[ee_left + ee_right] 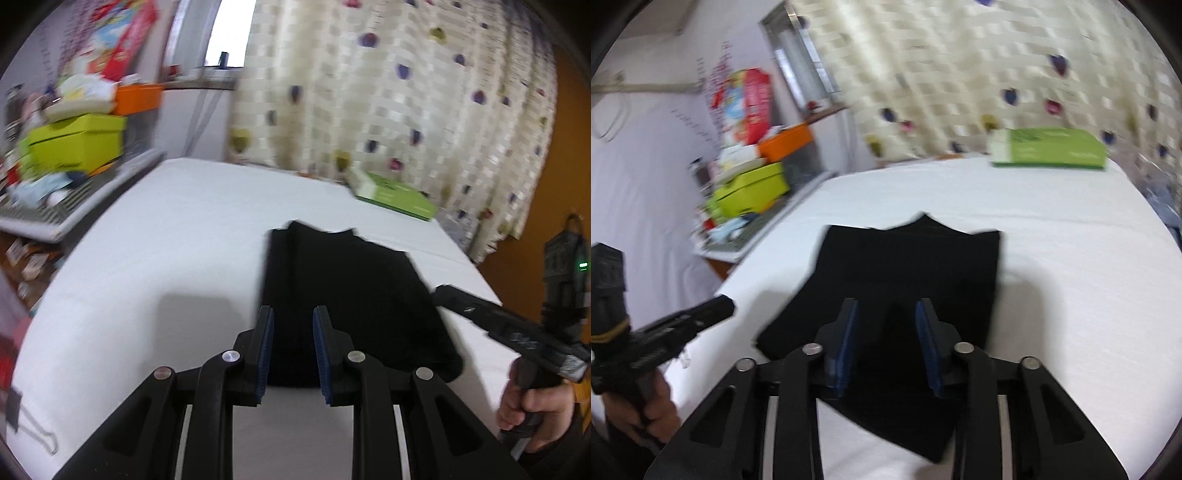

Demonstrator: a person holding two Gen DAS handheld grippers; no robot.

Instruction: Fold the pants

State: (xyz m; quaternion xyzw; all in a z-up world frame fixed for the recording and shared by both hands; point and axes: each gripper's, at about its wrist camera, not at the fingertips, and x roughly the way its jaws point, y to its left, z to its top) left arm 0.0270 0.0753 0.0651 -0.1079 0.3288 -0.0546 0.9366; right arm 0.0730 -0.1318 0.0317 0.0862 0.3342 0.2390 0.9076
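pants [343,295] lie flat on the white-covered bench [166,258], a dark, already compact slab of cloth that looks folded at least once, its long axis running away from both cameras toward the patterned curtain [388,92], with an uneven far edge and a squared near end. in the left wrist view the near end sits straight ahead of and just beyond the left gripper [291,350], a little to its right; the jaws stand apart with only dark cloth and bench showing through the gap, holding nothing. in the right wrist view the right gripper [890,343] hangs over the near part of the pants [908,266], slightly right of the cloth's middle line, its jaws likewise spread and empty, with a loose near corner trailing toward the lower right. both tools are hand-held: the right hand [532,410] shows at the edge of the left view, the left hand [646,410] at the edge of the right. judging from this, each gripper is about equally near the near end, the left toward one long edge and the right toward the other, so a further fold would likely carry that near end away along the long axis. a green box [1049,149] rests at the far side, well apart from the cloth.
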